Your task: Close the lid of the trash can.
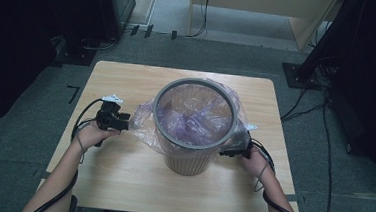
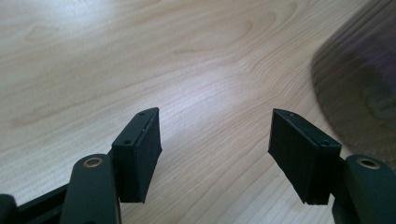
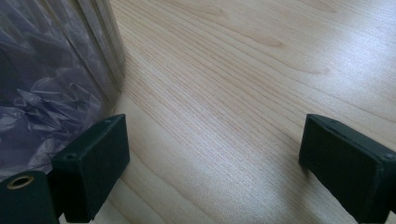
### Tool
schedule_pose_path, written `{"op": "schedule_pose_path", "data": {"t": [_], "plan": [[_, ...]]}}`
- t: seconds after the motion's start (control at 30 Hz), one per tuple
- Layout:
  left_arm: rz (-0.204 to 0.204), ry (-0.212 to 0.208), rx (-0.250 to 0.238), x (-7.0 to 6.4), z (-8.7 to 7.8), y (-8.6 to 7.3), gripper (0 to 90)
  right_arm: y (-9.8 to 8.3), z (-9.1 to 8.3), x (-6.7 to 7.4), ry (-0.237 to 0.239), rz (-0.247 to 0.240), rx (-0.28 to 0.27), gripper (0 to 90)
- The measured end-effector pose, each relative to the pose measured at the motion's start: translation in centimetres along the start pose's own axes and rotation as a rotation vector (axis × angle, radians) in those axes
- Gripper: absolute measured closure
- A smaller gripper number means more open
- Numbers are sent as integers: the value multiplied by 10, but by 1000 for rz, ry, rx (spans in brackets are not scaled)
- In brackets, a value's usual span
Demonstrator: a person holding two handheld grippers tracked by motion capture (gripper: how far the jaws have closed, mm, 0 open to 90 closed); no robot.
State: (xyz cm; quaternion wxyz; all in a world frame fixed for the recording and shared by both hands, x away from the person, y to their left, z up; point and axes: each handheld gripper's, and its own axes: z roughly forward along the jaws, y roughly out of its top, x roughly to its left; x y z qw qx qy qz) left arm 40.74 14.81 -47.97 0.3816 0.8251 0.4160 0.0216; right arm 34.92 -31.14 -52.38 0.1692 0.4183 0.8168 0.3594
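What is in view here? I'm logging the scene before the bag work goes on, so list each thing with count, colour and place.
waste bin: one, tan with a grey rim ring, middle of the table
bag: one, clear purplish plastic, lining the bin and hanging over its rim
table: one, light wood, on a grey floor
cables: several, black, on the floor at right
left gripper: one, black, jaws open over bare wood beside the bag
right gripper: one, black, jaws open beside the bin

Bare table [image 1: 120, 181] lies open ahead of the left gripper [image 1: 124, 122] and between the wide jaws of the right gripper [image 3: 215, 163], while the bin [image 1: 188, 161] and its overhanging plastic bag [image 1: 142, 118] block the middle between them.
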Motion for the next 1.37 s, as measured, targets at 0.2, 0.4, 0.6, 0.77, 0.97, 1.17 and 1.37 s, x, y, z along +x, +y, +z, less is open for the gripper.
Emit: {"op": "schedule_pose_path", "data": {"t": [0.2,0.4,0.6,0.77,0.97,1.17,1.37], "plan": [[-18,15,13,7,4,-9,333,0,0,0,0,0,0,81],[-11,37,21,12,6,-20,324,0,0,0,0,-1,1,81],[0,59,-5,17,3,-24,314,0,0,0,0,0,1,81],[80,99,-28,20,4,-27,299,0,0,0,0,0,0,80],[189,180,-64,25,11,-30,228,0,0,0,0,-1,1,80],[197,196,-82,24,15,-30,186,0,0,0,1,-2,1,78],[192,193,-82,25,15,-30,186,0,0,0,1,-3,1,78]]}}
